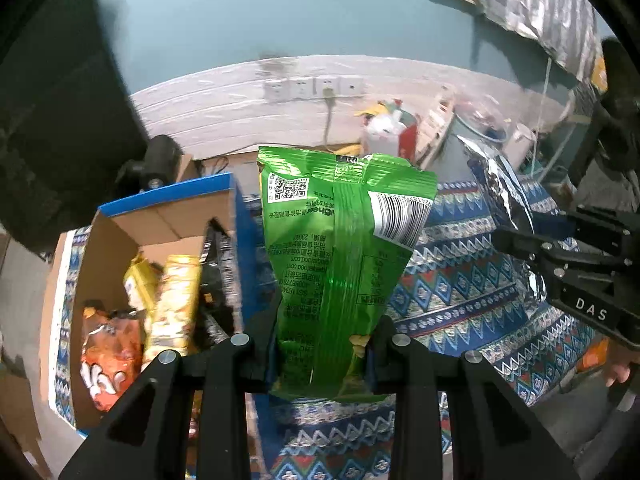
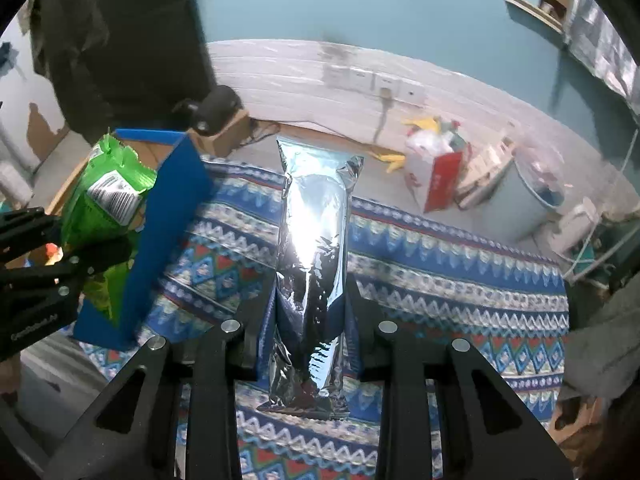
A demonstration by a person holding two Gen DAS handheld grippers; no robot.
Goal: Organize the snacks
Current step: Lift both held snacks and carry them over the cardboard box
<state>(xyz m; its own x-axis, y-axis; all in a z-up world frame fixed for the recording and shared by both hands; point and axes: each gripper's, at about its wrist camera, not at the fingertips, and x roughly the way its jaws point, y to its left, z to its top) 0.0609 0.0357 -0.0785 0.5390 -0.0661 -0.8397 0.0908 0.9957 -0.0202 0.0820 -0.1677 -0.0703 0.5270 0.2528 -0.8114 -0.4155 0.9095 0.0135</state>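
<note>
Left wrist view: the left tool (image 1: 324,344) clenches a green snack bag (image 1: 340,248) by its lower end, held above the patterned cloth (image 1: 460,292) just right of an open cardboard box (image 1: 168,216) already holding several snack packs (image 1: 176,296). Right wrist view: the right tool (image 2: 310,312) grips a silver foil packet (image 2: 314,248) over the cloth, right of the box's blue wall (image 2: 172,216). Judged progress: partly done; both held items remain unboxed.
</note>
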